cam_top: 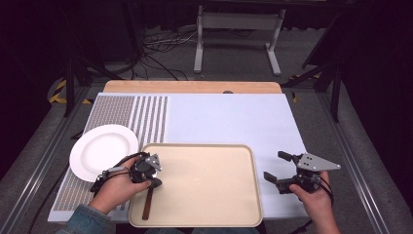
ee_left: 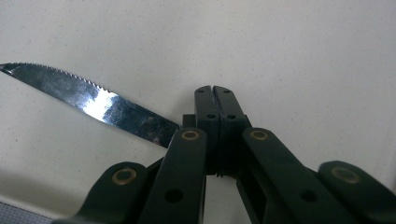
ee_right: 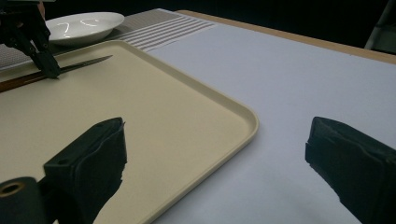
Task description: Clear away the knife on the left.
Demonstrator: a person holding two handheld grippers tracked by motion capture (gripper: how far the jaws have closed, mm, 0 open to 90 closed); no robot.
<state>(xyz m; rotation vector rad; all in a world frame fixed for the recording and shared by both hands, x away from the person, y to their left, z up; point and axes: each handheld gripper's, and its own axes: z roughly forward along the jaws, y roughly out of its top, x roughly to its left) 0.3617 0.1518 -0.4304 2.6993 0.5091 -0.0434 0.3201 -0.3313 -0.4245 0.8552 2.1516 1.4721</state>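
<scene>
Serrated knife lying flat near the left edge of the beige tray, clenched at the handle's blade end by the left gripper, probably for lifting; right gripper spread empty off the tray's right edge; white plate beside the tray's far-left corner.

A grey carpeted floor was seen beyond the table, whose far wooden edge was left uncovered. A white metal stand and tangled black cables were set against darkness. Yellow-black hazard tape was laid at left.
</scene>
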